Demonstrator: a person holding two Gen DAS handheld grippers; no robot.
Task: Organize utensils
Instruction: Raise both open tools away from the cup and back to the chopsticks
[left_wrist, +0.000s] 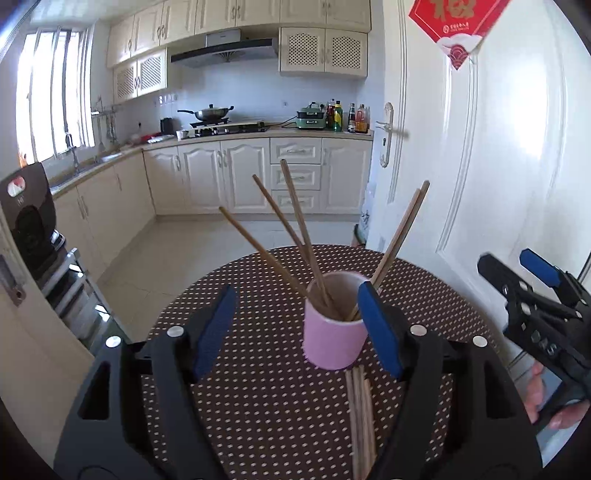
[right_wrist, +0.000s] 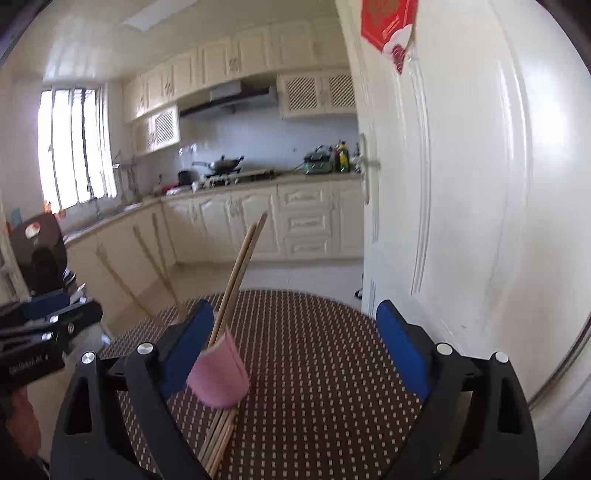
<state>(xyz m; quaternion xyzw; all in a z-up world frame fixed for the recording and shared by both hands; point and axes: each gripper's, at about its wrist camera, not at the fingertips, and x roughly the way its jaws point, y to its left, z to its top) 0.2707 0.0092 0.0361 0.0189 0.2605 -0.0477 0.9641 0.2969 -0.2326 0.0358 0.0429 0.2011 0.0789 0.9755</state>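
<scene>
A pink cup (left_wrist: 334, 338) stands on the round dotted table (left_wrist: 258, 387) and holds several wooden chopsticks (left_wrist: 295, 229) that fan out above its rim. More chopsticks (left_wrist: 360, 417) lie flat on the table in a bundle just in front of the cup. My left gripper (left_wrist: 299, 328) is open, its right pad beside the cup's rim. My right gripper (right_wrist: 295, 350) is open and empty; the cup (right_wrist: 218, 373) sits by its left pad, and the loose bundle (right_wrist: 219, 439) lies below it. The right gripper also shows in the left wrist view (left_wrist: 532, 280).
A white door (left_wrist: 498, 166) stands close on the right of the table. A shelf rack with a dark appliance (left_wrist: 27, 221) is at the left. Kitchen counters and cabinets (left_wrist: 258, 177) line the far wall across a tiled floor.
</scene>
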